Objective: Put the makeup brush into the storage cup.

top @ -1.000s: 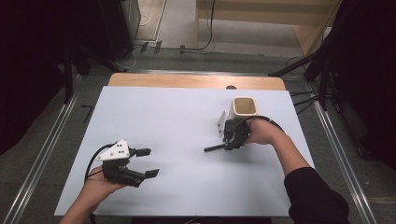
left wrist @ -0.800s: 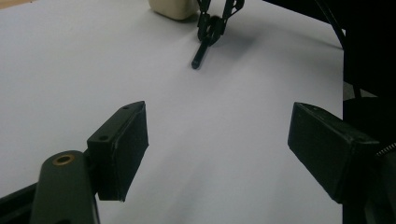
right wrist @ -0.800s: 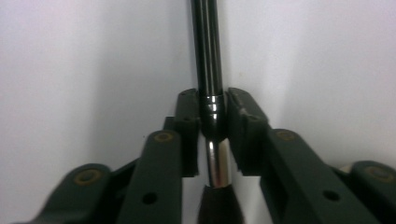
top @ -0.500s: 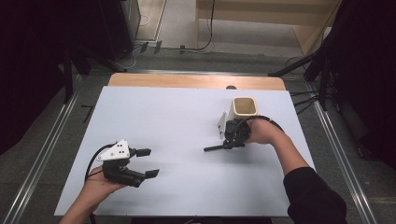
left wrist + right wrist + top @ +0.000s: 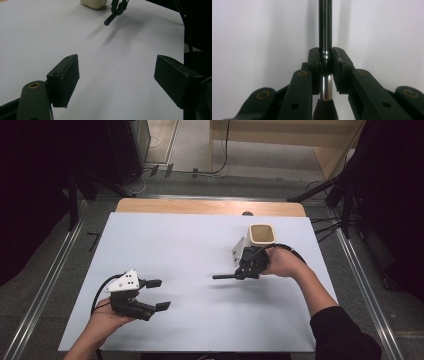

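Right gripper (image 5: 326, 65) clamps brush (image 5: 325, 27); left gripper (image 5: 156, 295) agape

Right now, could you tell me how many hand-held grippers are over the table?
2. The left hand-held gripper sits open near the table's front left. The right hand-held gripper is right of centre, beside the cream cup, clamping a brush.

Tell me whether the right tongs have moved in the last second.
No. The right tongs, shut on the brush, sit in the same spot beside the cream cup.
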Available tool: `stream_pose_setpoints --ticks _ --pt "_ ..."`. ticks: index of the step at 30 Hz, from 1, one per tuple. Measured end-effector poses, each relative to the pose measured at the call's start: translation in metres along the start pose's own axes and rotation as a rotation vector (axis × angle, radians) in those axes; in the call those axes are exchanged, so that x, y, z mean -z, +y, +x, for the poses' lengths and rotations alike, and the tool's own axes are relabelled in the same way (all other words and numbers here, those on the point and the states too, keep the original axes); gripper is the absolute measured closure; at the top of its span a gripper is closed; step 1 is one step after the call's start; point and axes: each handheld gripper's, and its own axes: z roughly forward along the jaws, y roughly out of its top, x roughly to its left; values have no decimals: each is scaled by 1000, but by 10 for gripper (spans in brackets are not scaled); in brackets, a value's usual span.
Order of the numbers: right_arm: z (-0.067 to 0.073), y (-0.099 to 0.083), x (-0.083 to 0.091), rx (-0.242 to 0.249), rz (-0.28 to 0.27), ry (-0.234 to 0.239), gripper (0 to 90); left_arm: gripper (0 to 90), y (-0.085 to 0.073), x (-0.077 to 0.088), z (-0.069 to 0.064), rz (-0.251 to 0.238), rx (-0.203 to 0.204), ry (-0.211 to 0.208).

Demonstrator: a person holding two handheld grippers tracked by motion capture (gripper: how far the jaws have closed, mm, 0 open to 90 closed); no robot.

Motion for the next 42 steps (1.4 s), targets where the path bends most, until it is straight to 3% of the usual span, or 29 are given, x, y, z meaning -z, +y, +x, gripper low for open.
stream_pose_setpoints --ticks 4,7,9,14,24,42 --pt "6 4 8 -15 -46 -8 790 208 0 0 0 2 1 0" --pt "14 3 15 -54 -82 -13 790 207 0 -1 0 2 2 1" --pt "16 3 16 -56 -85 -20 790 207 0 -1 0 3 2 0" --pt "29 -1 21 -116 -152 -27 789 208 0 -1 0 6 2 0" --pt "48 -5 25 -167 -252 -29 790 207 0 -2 0 11 2 -4" --pt "76 -17 26 -254 -330 -3 790 206 1 -4 -1 22 2 -14"
